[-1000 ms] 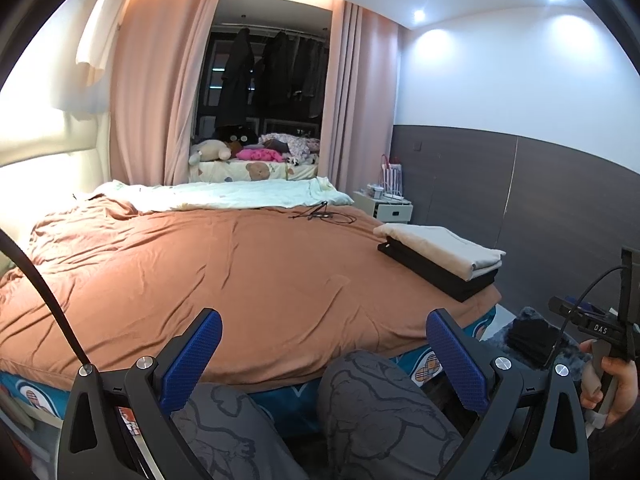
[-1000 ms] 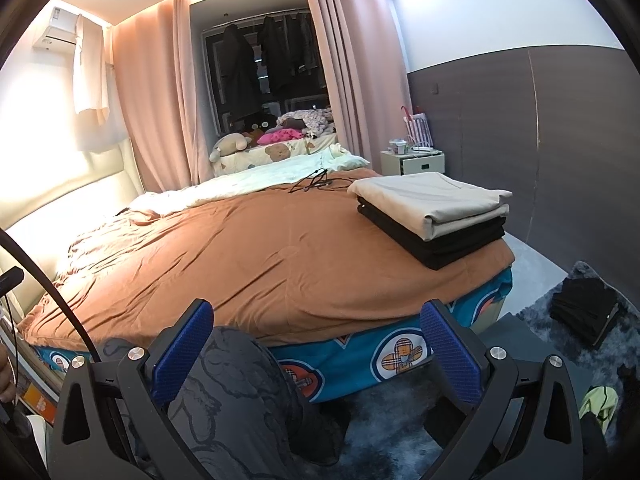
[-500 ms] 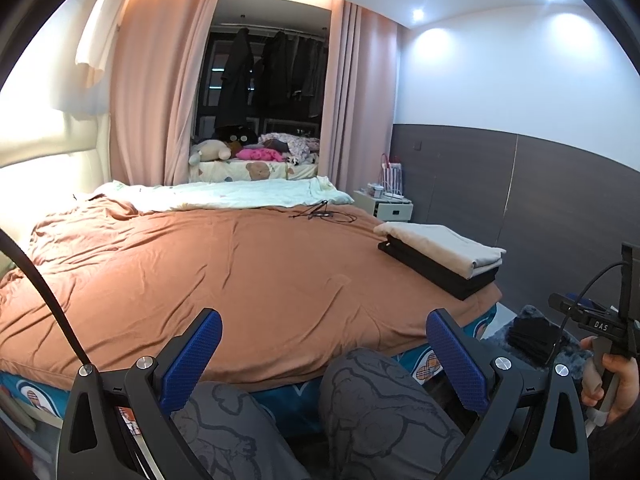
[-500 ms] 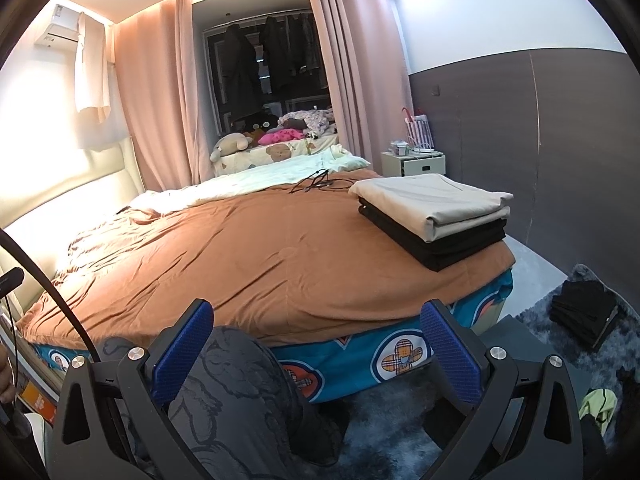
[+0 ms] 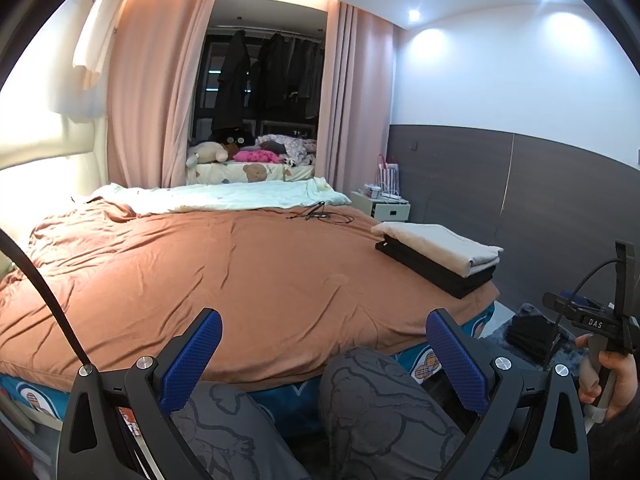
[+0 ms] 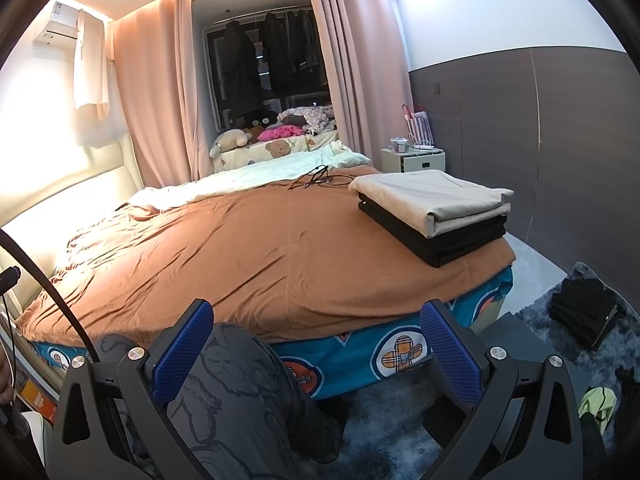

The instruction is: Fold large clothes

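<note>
Claws: left claw (image 5: 324,354) and right claw (image 6: 316,346) both spread wide and carrying nothing, held low at the near edge of the bed (image 6: 280,248), above the person's knees (image 5: 368,392).
Finished pile: a beige folded garment (image 6: 432,196) lies squarely on top of a black folded garment (image 6: 436,236), at the bed's right near corner.
Next garment: a dark heap of clothes (image 6: 584,312) sits on the grey rug (image 6: 624,344), right of the bed and well apart from both claws; it looks like the next piece to fold, though what kind of garment it is cannot be told.
Working surface: the brown bedspread (image 5: 240,272) is broad and bare in the middle; a black cable (image 6: 316,176) lies at the far side near the pale quilt (image 5: 224,196).
Step in hand: judged to be the reach for a new garment, nothing being gripped yet.
How to do it well: take the heap by a single edge or the collar, not a bunched handful, so it opens as it lifts.
Laying out: spread it flat in the bed's middle, clear of the finished pile and the cable, and smooth the wrinkles before the first fold.
Risk: a grab through several layers would drag more than one piece up.
</note>
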Demonstrator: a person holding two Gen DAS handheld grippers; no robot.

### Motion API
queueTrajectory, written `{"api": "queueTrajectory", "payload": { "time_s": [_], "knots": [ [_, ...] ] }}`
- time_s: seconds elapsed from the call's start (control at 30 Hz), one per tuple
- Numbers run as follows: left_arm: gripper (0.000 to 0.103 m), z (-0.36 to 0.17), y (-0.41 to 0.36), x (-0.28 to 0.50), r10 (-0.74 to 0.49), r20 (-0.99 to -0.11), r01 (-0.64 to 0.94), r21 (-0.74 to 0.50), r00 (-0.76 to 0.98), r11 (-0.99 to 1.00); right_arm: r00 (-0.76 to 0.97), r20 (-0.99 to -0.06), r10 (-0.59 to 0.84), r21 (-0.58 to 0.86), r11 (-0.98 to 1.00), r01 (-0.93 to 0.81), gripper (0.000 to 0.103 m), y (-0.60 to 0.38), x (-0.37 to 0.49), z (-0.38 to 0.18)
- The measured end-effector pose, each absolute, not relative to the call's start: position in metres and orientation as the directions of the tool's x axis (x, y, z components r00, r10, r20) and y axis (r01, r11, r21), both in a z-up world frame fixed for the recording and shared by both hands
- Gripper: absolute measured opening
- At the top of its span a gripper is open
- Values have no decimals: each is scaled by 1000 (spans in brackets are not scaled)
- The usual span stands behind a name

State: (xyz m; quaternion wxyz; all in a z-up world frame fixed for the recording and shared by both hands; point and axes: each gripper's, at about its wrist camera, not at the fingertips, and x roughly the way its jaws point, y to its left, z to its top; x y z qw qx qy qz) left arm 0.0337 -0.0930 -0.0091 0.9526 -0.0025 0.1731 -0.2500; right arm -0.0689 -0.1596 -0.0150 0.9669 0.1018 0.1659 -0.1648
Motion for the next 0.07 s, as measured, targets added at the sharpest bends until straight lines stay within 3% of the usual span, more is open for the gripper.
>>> {"api": "queueTrajectory", "payload": {
  "time_s": [0.07],
  "knots": [
    [103,-10,-91,31,-478,-323,476,-89,817,875,884,-366,-291,137,923,361,103,-160,-67,-13]
  ]
}}
